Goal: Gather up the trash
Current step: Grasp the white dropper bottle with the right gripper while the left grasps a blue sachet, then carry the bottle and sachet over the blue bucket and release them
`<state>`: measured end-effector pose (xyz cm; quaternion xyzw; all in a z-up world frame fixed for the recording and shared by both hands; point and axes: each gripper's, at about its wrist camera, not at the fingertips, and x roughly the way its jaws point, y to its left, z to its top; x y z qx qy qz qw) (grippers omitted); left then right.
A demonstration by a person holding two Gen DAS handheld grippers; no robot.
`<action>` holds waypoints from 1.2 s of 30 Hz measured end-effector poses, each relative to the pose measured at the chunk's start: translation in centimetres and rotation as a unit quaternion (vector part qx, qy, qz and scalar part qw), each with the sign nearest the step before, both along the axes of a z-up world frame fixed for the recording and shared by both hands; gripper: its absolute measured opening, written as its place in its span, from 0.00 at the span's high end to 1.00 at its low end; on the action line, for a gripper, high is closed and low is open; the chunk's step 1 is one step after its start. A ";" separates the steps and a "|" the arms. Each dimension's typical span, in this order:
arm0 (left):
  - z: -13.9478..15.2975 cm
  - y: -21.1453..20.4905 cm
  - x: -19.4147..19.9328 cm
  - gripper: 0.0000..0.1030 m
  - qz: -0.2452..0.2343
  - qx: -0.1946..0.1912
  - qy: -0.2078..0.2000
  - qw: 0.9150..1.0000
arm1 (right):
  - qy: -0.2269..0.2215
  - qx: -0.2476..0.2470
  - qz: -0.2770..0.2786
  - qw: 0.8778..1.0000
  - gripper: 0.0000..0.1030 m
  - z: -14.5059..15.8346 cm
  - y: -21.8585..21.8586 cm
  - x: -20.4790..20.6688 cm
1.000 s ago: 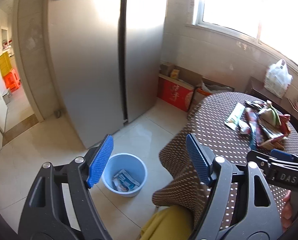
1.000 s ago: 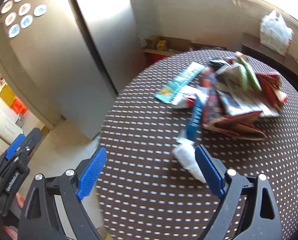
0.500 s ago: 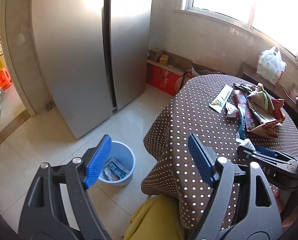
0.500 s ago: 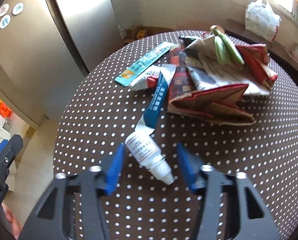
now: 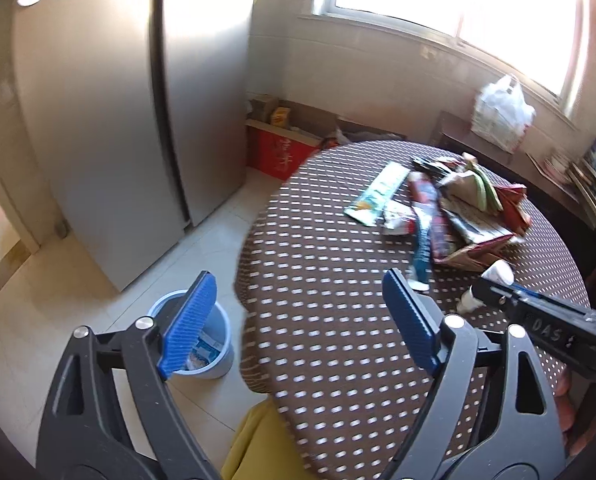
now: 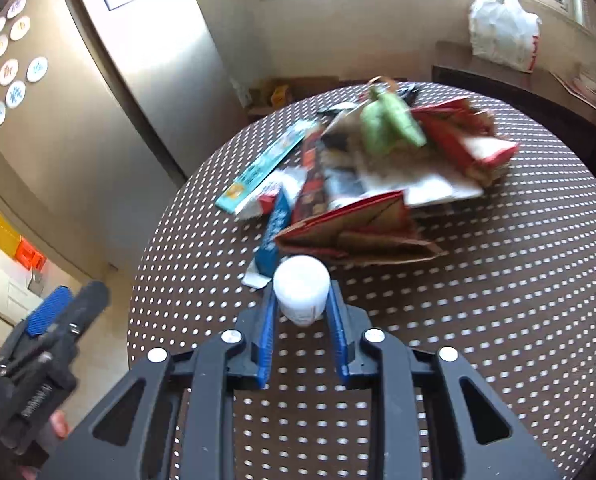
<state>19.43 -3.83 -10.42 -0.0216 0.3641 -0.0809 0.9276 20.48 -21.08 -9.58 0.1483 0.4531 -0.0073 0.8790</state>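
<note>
Right hand-held gripper (image 6: 302, 320) pinches white bottle (image 6: 301, 290) — left hand-held gripper (image 5: 298, 320) spread wide.

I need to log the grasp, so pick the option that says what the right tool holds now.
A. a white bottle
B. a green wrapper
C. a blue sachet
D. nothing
A: in the right wrist view the right tool has its blue pads closed on both sides of the white bottle, while the other trash lies on the table beyond it.
</note>
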 end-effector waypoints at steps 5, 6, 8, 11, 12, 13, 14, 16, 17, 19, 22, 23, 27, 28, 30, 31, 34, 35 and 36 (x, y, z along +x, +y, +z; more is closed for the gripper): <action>-0.6 -3.4 1.5 0.17 -0.042 0.014 0.012 0.999 | -0.009 -0.002 -0.035 0.999 0.76 0.8 -2.9 -0.7; -0.8 -4.1 1.9 0.17 -0.055 0.014 0.016 0.998 | -0.009 -0.003 -0.042 0.999 0.76 0.8 -3.4 -0.7; -1.3 -5.2 2.8 0.17 -0.074 0.013 0.028 0.997 | -0.006 -0.003 -0.056 0.998 0.76 0.8 -4.6 -0.8; -2.0 -6.9 4.1 0.17 -0.089 0.027 0.034 0.995 | 0.001 -0.004 -0.071 0.997 0.76 0.6 -5.8 -0.7; -2.1 -7.3 4.5 0.17 -0.094 0.032 0.034 0.994 | 0.002 -0.005 -0.076 0.997 0.76 0.5 -6.1 -0.6; -2.3 -7.9 4.9 0.17 -0.100 0.039 0.033 0.994 | 0.004 -0.003 -0.081 0.997 0.76 0.4 -6.5 -0.6; -2.6 -8.3 5.3 0.17 -0.103 0.048 0.034 0.993 | 0.005 -0.002 -0.083 0.997 0.76 0.3 -6.8 -0.5; -3.2 -9.0 6.0 0.17 -0.105 0.068 0.037 0.992 | 0.008 -0.002 -0.089 0.996 0.76 0.2 -7.3 -0.4; -3.4 -9.3 6.3 0.17 -0.105 0.074 0.040 0.991 | 0.009 -0.003 -0.091 0.996 0.76 0.1 -7.5 -0.3; -3.6 -9.9 6.8 0.17 -0.112 0.081 0.043 0.989 | 0.014 -0.002 -0.094 0.995 0.76 -0.1 -7.8 -0.1; -4.1 -11.0 7.3 0.17 -0.116 0.107 0.035 0.987 | 0.013 0.001 -0.100 0.995 0.76 -0.2 -8.0 -0.1; -4.3 -11.3 7.5 0.18 -0.116 0.114 0.035 0.986 | 0.013 0.002 -0.100 0.995 0.76 -0.2 -8.1 -0.2; -5.0 -11.3 8.1 0.52 -0.134 0.090 0.049 0.986 | 0.017 0.000 -0.101 0.995 0.76 -0.4 -8.1 -0.2; -5.1 -11.1 8.2 0.77 -0.138 0.078 0.054 0.986 | 0.019 0.002 -0.101 0.995 0.76 -0.5 -8.1 -0.2; -5.2 -10.9 8.2 0.82 -0.138 0.072 0.056 0.986 | 0.020 0.001 -0.101 0.995 0.76 -0.5 -8.1 -0.1; -5.3 -10.7 8.0 0.84 -0.134 0.076 0.055 0.987 | 0.020 0.000 -0.101 0.995 0.76 -0.4 -7.9 -0.1; -4.8 -9.9 7.0 0.85 -0.143 0.051 0.070 0.986 | 0.015 0.000 -0.097 0.995 0.76 -0.2 -7.7 -0.2; -4.6 -9.7 6.7 0.85 -0.145 0.042 0.072 0.986 | 0.013 0.000 -0.097 0.995 0.76 -0.1 -7.6 -0.2; -4.4 -9.4 6.3 0.85 -0.143 0.038 0.072 0.986 | 0.012 -0.001 -0.097 0.995 0.76 0.0 -7.5 -0.4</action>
